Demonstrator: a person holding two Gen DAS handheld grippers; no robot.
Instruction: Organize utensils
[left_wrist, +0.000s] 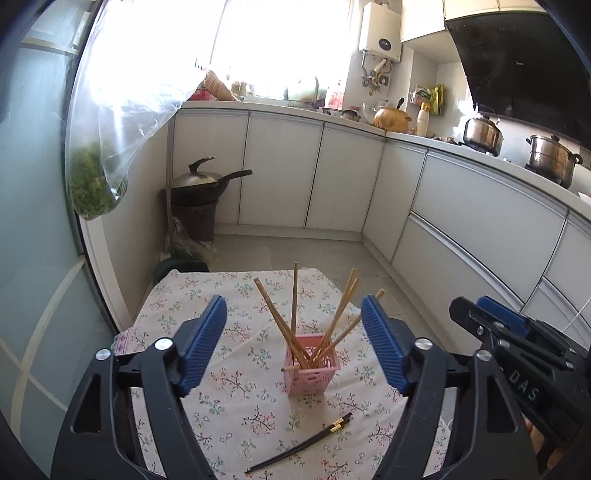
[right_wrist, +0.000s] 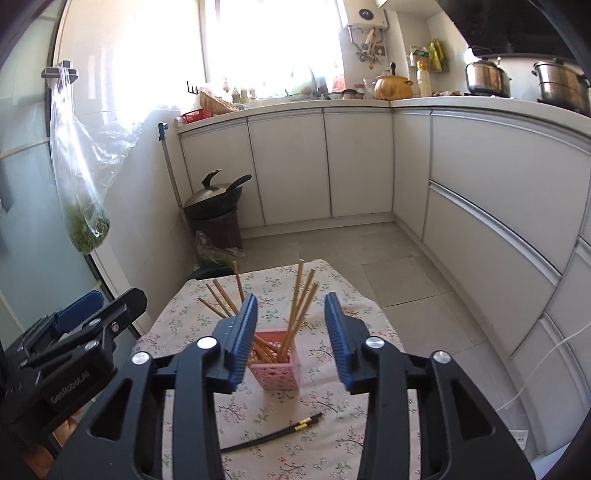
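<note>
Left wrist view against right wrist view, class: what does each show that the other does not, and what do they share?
Only the left wrist view shows the black range hood above the stove, and the right gripper from the side.

Only the right wrist view shows the wall hook that holds the bag of greens, and the left gripper from the side.

Both show the pink basket of wooden chopsticks, the black chopsticks lying on the floral tablecloth, and the lidded wok. Each view's own jaws stand open and empty.

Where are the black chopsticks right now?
In both wrist views the black chopsticks lie flat on the floral tablecloth, just nearer the cameras than the pink basket of wooden chopsticks, untouched by either tool.
</note>
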